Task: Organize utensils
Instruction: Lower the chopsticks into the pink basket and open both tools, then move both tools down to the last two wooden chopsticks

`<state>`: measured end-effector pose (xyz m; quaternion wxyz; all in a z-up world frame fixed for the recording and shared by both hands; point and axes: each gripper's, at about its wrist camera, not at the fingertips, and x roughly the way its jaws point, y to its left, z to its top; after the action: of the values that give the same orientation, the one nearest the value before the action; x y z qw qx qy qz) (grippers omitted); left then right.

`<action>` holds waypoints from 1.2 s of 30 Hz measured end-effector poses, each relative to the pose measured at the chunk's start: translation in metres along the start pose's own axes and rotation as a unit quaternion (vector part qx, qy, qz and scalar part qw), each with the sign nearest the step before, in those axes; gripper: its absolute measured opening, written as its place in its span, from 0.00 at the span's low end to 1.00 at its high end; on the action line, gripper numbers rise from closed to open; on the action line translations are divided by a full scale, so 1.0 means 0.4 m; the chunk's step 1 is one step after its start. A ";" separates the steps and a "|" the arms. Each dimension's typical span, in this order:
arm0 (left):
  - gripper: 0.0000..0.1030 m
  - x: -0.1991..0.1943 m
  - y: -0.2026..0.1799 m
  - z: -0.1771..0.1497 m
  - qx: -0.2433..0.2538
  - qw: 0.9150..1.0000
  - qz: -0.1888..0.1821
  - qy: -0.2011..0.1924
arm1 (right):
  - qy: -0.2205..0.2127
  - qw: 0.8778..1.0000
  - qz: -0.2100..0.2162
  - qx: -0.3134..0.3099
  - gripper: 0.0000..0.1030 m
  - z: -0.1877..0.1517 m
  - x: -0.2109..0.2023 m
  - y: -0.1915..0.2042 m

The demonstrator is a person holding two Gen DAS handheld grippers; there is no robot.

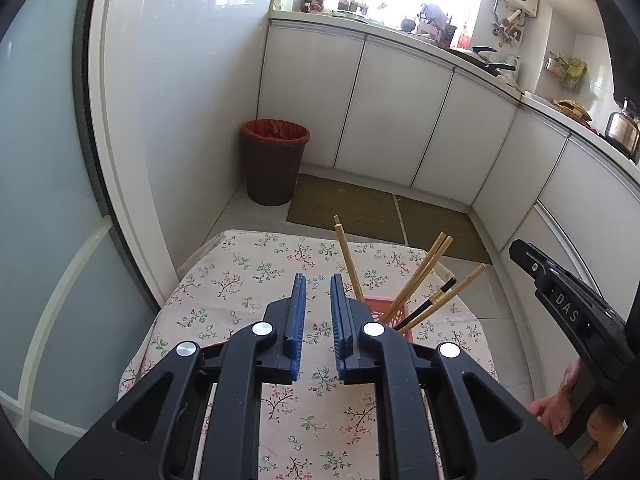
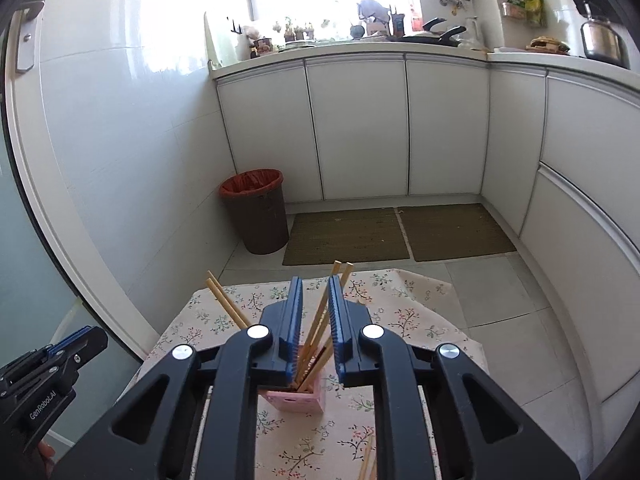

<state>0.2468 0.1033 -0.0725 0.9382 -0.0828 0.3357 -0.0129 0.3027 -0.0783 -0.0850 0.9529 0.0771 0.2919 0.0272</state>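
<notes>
At the bottom of the right wrist view, we see loose chopsticks (image 2: 367, 460) lying on the flowered tablecloth (image 2: 420, 320). The right gripper (image 2: 316, 322) hangs above the pink holder (image 2: 298, 400) in the lower centre, fingers narrowly apart, holding nothing. The left gripper (image 1: 318, 320) is also narrowly open and empty. In the holder, upright chopsticks (image 2: 320, 320) lean outward. We judge that we should open wider, descend to the lying sticks, and grip near the middle. Farther, the trash bin (image 2: 256, 210) stands left of centre.
</notes>
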 end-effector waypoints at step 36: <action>0.93 -0.071 -0.173 -0.152 0.086 0.996 -0.017 0.019 | 0.034 0.989 -0.078 0.118 0.94 -0.257 -0.181 -0.284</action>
<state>0.1886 0.0285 -0.0898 0.9349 -0.0070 0.3498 -0.0598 0.1858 -0.1839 -0.1476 0.9258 0.1651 0.3305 -0.0796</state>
